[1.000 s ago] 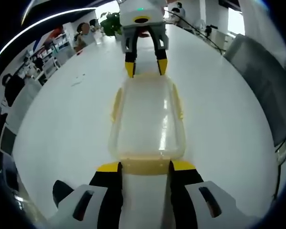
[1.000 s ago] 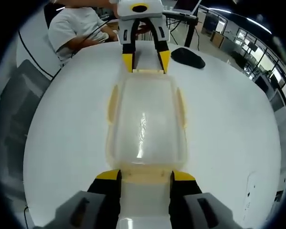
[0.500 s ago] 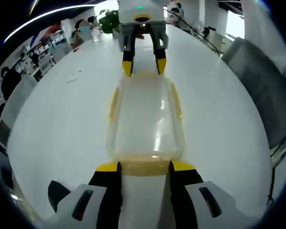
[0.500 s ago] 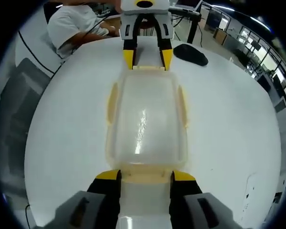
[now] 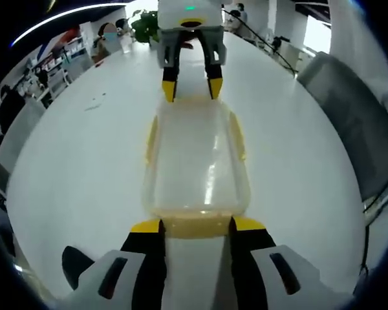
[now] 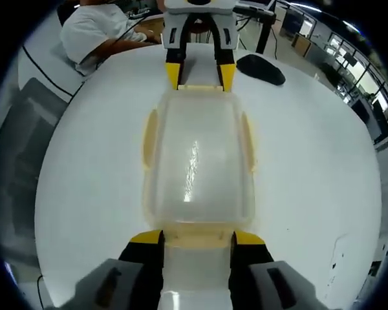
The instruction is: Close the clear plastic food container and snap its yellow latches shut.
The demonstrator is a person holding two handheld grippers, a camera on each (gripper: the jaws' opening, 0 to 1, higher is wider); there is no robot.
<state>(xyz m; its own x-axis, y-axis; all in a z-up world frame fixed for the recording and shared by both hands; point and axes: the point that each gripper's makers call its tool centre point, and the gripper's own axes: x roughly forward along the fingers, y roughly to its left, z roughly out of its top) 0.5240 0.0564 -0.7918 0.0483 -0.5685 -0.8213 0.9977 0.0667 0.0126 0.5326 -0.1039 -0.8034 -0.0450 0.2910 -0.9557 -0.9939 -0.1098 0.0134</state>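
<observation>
The clear container (image 5: 195, 158) lies mid-frame on the white bench (image 5: 84, 161), lid on. The left gripper (image 5: 195, 225) and right gripper (image 6: 195, 239) face each other, each one's fingers spread around an end latch, not clenched.

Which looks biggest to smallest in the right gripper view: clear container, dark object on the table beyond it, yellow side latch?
1. clear container, by far the largest.
2. dark object, though it lies farther from the camera, so its real size is unsure.
3. yellow side latch, a thin strip on the container's side.
</observation>
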